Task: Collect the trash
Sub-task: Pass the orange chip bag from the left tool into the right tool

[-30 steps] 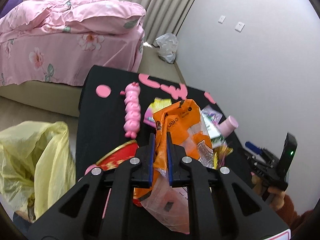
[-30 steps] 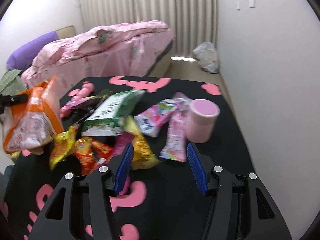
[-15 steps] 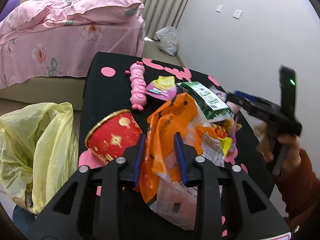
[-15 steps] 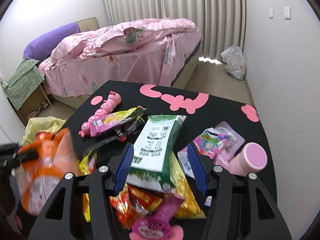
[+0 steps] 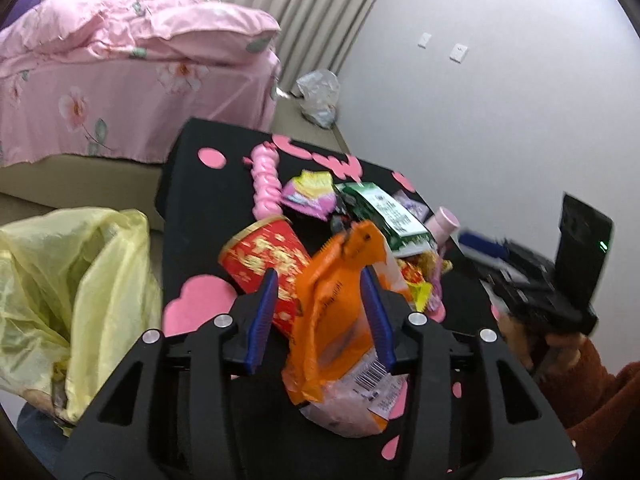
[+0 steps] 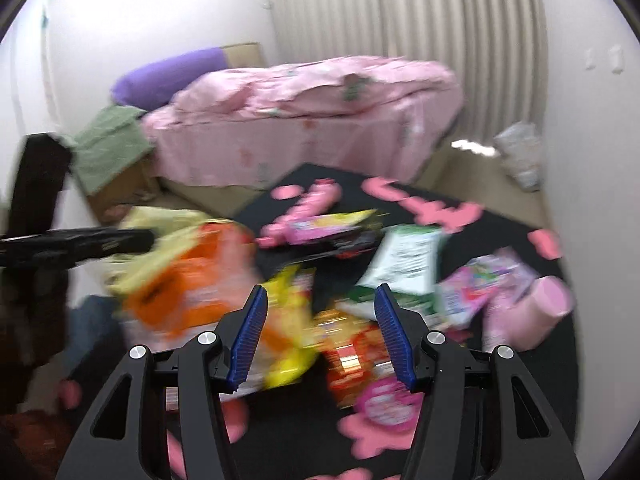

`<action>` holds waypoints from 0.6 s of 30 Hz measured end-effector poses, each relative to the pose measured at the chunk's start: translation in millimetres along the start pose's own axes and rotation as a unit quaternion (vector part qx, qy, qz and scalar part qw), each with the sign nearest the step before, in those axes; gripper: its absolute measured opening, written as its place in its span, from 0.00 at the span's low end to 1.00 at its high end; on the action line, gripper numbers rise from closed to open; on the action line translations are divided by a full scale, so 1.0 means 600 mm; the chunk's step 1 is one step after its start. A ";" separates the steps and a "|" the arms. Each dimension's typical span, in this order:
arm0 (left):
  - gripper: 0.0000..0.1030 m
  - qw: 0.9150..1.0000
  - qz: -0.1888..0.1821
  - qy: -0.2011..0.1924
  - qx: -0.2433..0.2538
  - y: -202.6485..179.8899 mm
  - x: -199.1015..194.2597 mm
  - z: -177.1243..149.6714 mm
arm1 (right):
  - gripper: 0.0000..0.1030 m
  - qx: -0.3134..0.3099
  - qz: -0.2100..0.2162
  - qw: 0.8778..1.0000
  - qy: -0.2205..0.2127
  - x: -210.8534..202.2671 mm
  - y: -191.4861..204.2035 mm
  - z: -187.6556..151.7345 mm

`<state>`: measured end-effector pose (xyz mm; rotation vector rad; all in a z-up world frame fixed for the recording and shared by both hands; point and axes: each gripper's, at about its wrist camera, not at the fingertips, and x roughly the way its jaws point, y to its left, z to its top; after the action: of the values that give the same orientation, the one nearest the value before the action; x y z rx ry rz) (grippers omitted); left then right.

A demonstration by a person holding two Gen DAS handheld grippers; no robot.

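Observation:
An orange snack bag lies between the open fingers of my left gripper, loose on the black table; the right wrist view shows it blurred. A red paper cup lies beside it. A yellow trash bag hangs open to the table's left. My right gripper is open and empty above a heap of yellow, red and pink wrappers. A green and white packet lies beyond.
A pink toy and a pink cup sit on the table. A pink bed stands behind, a wall on the right. The right gripper shows in the left wrist view.
My left gripper has opened and let go of the orange bag, which now lies on the table. My right gripper has swung left over the wrapper heap, still open.

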<state>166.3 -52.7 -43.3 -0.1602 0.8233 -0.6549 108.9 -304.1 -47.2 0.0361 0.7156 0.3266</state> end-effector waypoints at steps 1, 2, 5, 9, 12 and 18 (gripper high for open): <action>0.40 1.000 0.007 -0.004 -0.003 0.003 -0.003 0.002 | 0.52 0.001 0.021 1.000 0.010 0.004 0.011 -0.005; 0.40 1.000 0.016 -0.008 -0.009 0.008 -0.006 0.003 | 0.52 -0.007 0.031 0.999 0.018 0.010 0.023 -0.010; 0.40 0.999 0.020 -0.007 -0.028 0.024 -0.011 -0.001 | 0.51 -0.045 0.020 0.999 0.021 0.033 0.055 -0.018; 0.40 0.999 0.033 -0.001 -0.030 0.033 -0.012 -0.010 | 0.52 -0.045 0.061 0.997 0.022 0.072 0.061 -0.002; 0.40 0.999 0.038 -0.004 -0.039 0.041 -0.017 -0.014 | 0.46 -0.035 0.090 0.994 0.051 0.112 0.061 -0.001; 0.41 0.997 0.038 0.003 -0.062 0.059 -0.008 -0.020 | 0.12 -0.037 0.070 0.996 0.041 0.077 0.054 -0.032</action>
<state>171.9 -20.4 -61.5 -0.2377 0.8716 -0.5328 119.9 -260.8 -86.2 0.0033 0.7839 0.4900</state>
